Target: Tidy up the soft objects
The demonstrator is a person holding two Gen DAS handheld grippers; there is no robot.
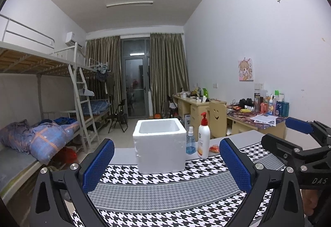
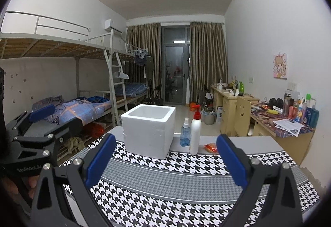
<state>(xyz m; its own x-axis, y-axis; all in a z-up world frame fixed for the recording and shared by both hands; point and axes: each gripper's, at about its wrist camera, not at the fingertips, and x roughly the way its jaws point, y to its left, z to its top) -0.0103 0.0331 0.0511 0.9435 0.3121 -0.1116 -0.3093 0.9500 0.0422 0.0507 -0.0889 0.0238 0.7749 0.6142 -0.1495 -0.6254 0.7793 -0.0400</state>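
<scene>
Houndstooth cloth (image 1: 165, 191); orange packet (image 2: 211, 147) clearer right wrist.

A small orange soft packet (image 2: 210, 147) lies beside the lotion bottle (image 2: 195, 133).

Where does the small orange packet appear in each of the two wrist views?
Left wrist: orange packet right of centre, beside the right blue pad.
Right wrist: packet right of centre, beside the right pad.
Shared landmark: the white pump bottle just left of it.
</scene>
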